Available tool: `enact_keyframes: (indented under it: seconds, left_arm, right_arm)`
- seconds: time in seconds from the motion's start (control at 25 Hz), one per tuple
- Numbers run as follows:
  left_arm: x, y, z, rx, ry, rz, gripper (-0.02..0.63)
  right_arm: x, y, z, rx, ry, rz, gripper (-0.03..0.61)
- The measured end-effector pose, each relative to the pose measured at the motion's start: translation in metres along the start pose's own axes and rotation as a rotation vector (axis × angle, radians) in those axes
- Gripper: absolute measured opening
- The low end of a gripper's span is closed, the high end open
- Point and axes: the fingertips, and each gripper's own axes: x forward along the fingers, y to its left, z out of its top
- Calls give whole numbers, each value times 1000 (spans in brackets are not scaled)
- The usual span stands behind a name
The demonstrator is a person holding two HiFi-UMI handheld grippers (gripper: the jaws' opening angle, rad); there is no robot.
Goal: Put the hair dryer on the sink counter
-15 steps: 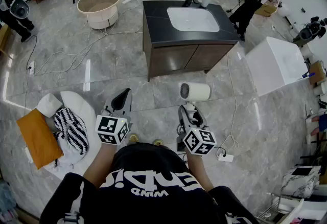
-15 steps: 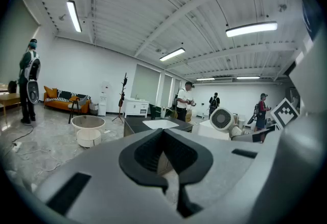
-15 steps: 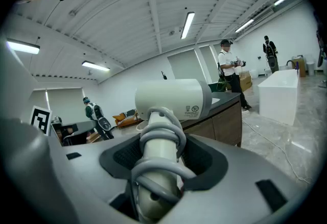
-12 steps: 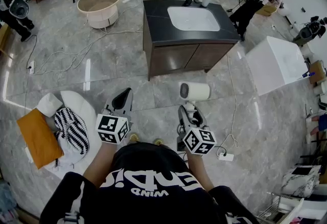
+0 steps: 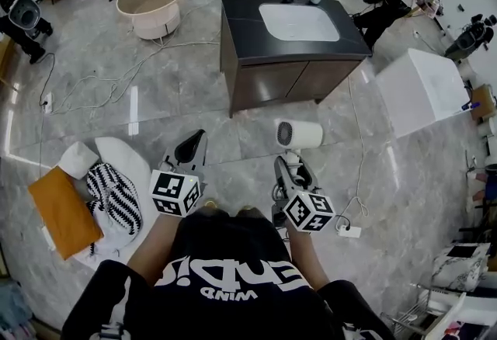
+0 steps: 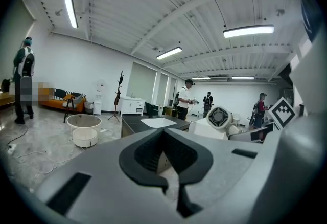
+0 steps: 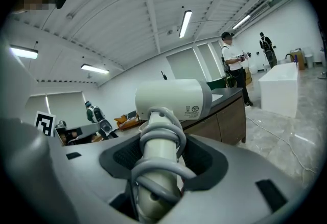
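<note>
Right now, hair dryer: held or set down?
Held: right gripper fingers clamp the hair dryer by its handle, short of the sink counter.

Grey marble floor [image 5: 178, 90], white walls [image 6: 76, 64], ceiling strip lights [image 6: 249, 30]

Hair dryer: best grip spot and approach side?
On the hair dryer, take the handle from its butt end, as the right gripper holds it. It is a slim cylinder, cord coiled round it; the barrel crossing its top looks too wide.
</note>
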Motion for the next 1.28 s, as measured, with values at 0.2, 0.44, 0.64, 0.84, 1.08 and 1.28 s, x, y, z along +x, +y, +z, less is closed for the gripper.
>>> enact_keyframes:
  seconds: [0.2, 0.44, 0.64, 0.84, 1.08, 1.28]
  left_arm:
    - [-3, 13, -2, 9, -7, -22, 9]
    - [10, 23, -7, 9, 5, -44, 9]
    - [36, 37, -3, 16, 2, -43, 9]
    - [66, 57, 4, 17, -3, -39, 9]
    - [115, 77, 10, 17, 6, -41, 9]
    - [160, 95, 25, 9, 18, -42, 9]
  right_arm:
    - [9, 11, -4, 13, -26, -18, 252]
    - [21, 10, -5, 10, -30, -39, 252]
    - [50, 1, 4, 15, -39, -38, 252]
    - [85, -5, 17, 21, -53, -34, 252]
    - [136, -22, 38, 18, -55, -28, 252]
    - [182, -34, 66, 11, -45, -16, 252]
